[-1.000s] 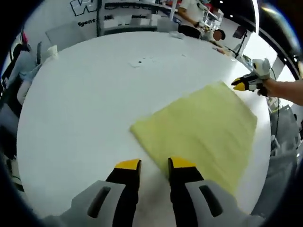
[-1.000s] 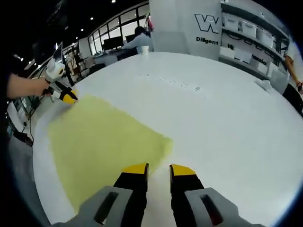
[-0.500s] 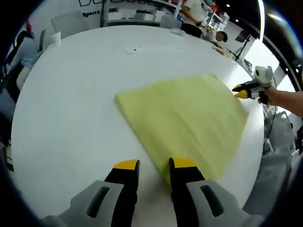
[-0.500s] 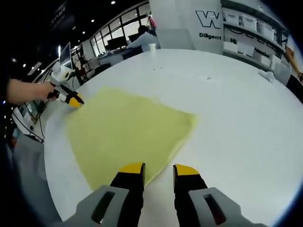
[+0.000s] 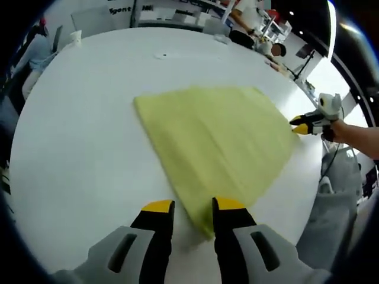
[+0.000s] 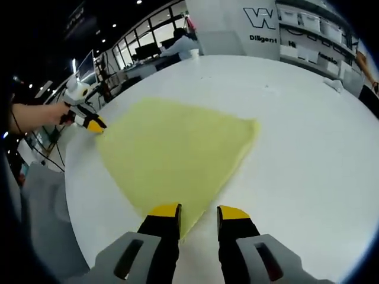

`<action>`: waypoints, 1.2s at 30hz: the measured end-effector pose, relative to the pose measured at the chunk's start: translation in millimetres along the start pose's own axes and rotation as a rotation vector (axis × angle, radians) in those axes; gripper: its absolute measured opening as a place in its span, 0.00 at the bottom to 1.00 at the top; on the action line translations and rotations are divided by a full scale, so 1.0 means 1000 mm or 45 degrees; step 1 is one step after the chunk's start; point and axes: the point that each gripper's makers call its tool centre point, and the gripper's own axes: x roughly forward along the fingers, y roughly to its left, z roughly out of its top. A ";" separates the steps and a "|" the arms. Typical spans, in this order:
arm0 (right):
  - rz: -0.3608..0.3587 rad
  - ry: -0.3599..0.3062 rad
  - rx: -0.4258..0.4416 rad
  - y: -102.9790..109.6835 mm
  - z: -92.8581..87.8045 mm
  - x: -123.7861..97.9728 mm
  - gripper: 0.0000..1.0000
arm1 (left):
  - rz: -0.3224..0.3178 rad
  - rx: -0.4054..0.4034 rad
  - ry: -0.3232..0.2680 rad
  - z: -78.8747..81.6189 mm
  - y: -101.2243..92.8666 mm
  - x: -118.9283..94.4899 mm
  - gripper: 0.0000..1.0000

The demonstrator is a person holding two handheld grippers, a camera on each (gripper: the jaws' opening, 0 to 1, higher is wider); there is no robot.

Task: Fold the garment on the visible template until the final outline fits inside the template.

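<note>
Yellow garment [image 5: 216, 142] lay flat on white bench [image 5: 77, 142], nearer both cameras than 0.5 s earlier. Left gripper [image 5: 192, 208] and right gripper [image 6: 198, 211] jaws slightly parted at opposite corners; grip unclear.

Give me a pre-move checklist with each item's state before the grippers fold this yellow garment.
1. Yellow garment lies flat on the white table: ok.
2. Left gripper lined up at the near corner, jaws apart: ok.
3. Right gripper at its near corner, jaws apart: ok.
4. Cloth actually between either pair of jaws: cannot tell.
5. Template outline visible on the table: not ok.
6. Whole garment in view: ok.
</note>
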 end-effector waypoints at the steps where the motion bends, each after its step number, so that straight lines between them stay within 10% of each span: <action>1: 0.001 0.002 0.002 0.001 -0.001 0.000 0.18 | -0.004 -0.005 0.007 -0.001 0.005 0.001 0.29; 26: 0.038 0.042 0.001 0.010 -0.025 -0.004 0.00 | 0.022 -0.068 0.015 -0.027 0.011 -0.004 0.05; 31: 0.033 0.030 0.143 0.012 -0.024 -0.006 0.00 | 0.018 -0.062 0.001 -0.028 0.004 -0.005 0.08; 36: 0.012 -0.021 0.173 0.011 -0.021 -0.016 0.10 | 0.002 -0.179 -0.054 -0.023 -0.004 -0.011 0.31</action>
